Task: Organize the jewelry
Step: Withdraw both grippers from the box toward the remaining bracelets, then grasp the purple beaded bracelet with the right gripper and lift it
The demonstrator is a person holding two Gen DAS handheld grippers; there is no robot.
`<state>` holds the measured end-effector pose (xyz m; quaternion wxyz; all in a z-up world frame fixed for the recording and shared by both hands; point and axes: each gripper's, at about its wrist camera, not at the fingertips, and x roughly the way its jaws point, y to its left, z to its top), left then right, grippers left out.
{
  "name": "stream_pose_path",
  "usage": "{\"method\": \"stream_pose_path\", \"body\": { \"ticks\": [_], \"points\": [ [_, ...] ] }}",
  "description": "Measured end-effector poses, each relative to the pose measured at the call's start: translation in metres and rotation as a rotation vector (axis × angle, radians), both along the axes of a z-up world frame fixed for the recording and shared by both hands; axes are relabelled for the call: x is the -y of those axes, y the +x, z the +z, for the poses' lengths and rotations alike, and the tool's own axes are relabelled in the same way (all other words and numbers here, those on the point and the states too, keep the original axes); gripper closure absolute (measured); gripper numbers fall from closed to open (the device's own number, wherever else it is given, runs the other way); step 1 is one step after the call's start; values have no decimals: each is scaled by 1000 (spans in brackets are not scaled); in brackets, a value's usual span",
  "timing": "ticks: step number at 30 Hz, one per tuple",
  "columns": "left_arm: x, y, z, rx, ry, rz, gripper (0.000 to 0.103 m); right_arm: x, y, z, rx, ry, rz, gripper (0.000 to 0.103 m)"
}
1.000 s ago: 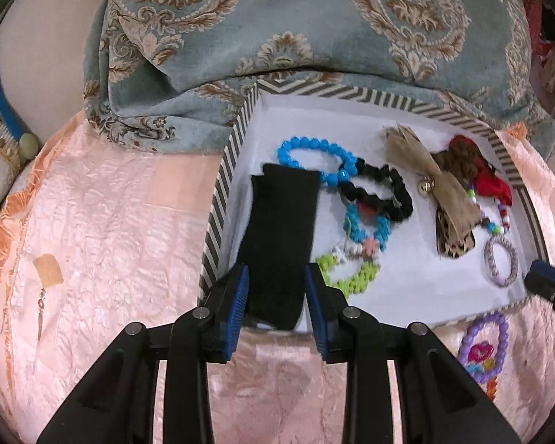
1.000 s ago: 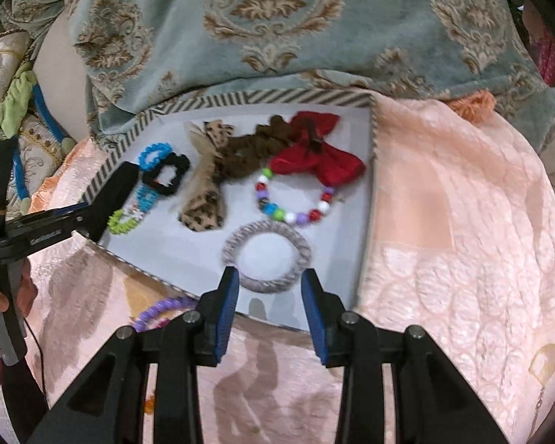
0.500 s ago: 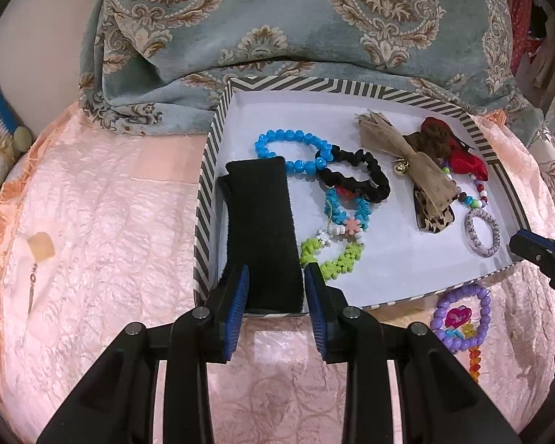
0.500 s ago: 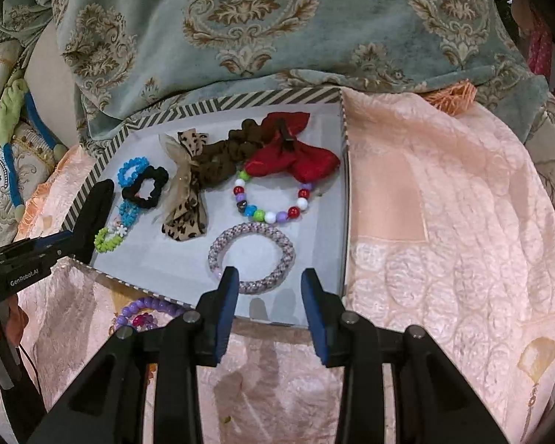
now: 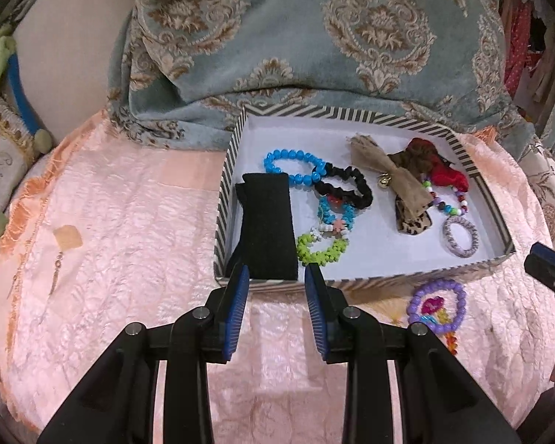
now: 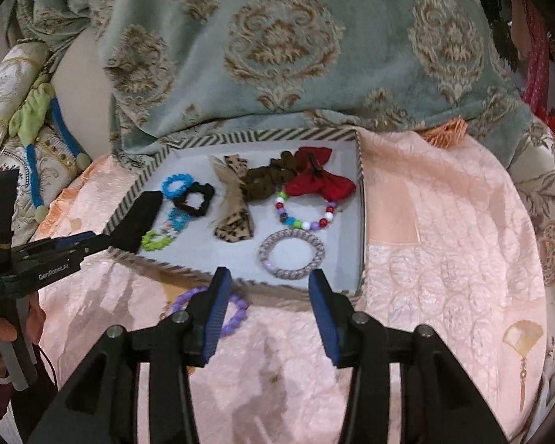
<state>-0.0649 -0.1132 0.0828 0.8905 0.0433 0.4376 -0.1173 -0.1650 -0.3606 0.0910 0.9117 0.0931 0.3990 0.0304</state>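
Both grippers are held with jaws spread and nothing between them. The left gripper [image 5: 275, 296] is poised at the near left corner of the striped tray [image 5: 351, 116], just before a black pad [image 5: 268, 229] that lies along the tray's left edge. The right gripper [image 6: 268, 309] is held over the pink bedspread [image 6: 444, 259] at the tray's near edge, close to a grey braided bracelet [image 6: 291, 254] inside. A purple bead bracelet [image 5: 436, 305] is seen outside the tray, on the bedspread beside the near edge. Blue [image 5: 294, 168], black [image 5: 346, 188] and green [image 5: 322, 249] bracelets are gathered inside, near the pad.
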Motion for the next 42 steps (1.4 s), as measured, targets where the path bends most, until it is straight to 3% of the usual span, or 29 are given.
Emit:
{"method": "stream_pose_path", "body": {
  "ticks": [10,20,26,38,40,42],
  "points": [
    [-6,-34,15,32,-16,-14,88,-15,-35,2,-1,-42,32,57],
    [-14,-48,0,-55,-94,-27,88,-15,-38,-19,-47,-14,49,57],
    [-14,-49,-15,-118,-130,-41,88,-23,-15,-37,-84,5,75,75],
    [-5,-52,-33,-193,-168,-75,88,-39,38,-73,-148,2,80,76],
    [-3,-52,-33,-196,-165,-79,88,-39,38,-71,-144,3,87,94],
    [-1,-52,-34,-198,-163,-83,88,-35,34,-62,-125,76,103,94]
  ]
}}
